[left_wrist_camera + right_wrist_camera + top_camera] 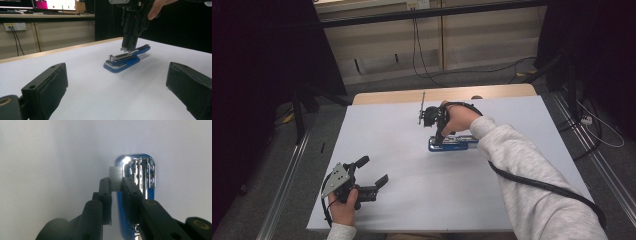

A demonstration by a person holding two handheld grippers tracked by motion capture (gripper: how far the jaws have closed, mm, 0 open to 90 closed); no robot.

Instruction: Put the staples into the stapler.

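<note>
A blue stapler [453, 145] [124, 63] lies on the white table, right of the middle, with its chrome magazine [140, 171] showing from above. My right gripper [440, 137] [129, 48] [116, 185] points down over the stapler's left part, shut on a short grey strip of staples [115, 177] [124, 49]. In the right gripper view the strip hangs just left of the magazine channel. My left gripper [373, 171] [117, 87] rests at the near left of the table, wide open, nothing between its fingers, facing the stapler.
A white sheet [402, 165] covers the table, with a wooden edge [402, 95] at the far side. Black curtains stand left and right. Cables [422, 60] and metal rails lie on the floor around the table.
</note>
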